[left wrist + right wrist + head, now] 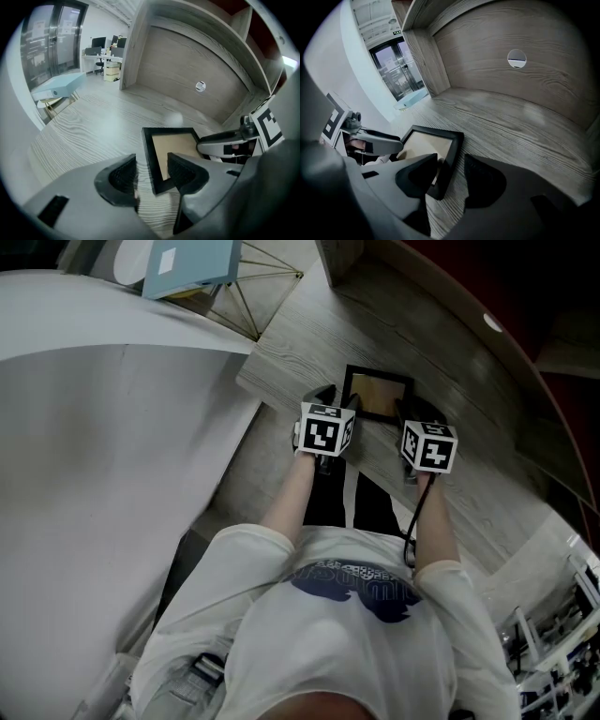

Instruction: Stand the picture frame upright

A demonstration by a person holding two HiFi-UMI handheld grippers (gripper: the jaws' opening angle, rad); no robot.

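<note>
Grey wood-grain boards form the shelf surface [309,329] on which the black picture frame [377,395] lies flat, its tan inner panel facing up. In the head view the frame sits near the middle of the picture, at 12 o'clock from the person's [347,615] white T-shirt. The left gripper [333,401] is at the frame's 8 o'clock corner and the right gripper [411,413] at its 4 o'clock corner, each topped by its marker cube. The left gripper view shows the left gripper [153,172] with its jaws spread. The frame's [176,143] near left rail runs between them, with one jaw over the tan panel and the other over bare wood at 9 o'clock of the rail, a gap showing on that side. The right gripper [225,143] lies at 3 o'clock, beside the frame. The right gripper view shows the right gripper [451,178] likewise unclenched. The frame's [429,143] near right corner stands between its jaws, with one jaw over the panel and the other over wood at 3 o'clock, clear of the rail. Neither pair of jaws clamps the frame. A back panel [497,42] with a round hole [516,58] rises at 12 o'clock behind the frame. A pale blue table [61,86] stands at 10 o'clock in the left gripper view.
</note>
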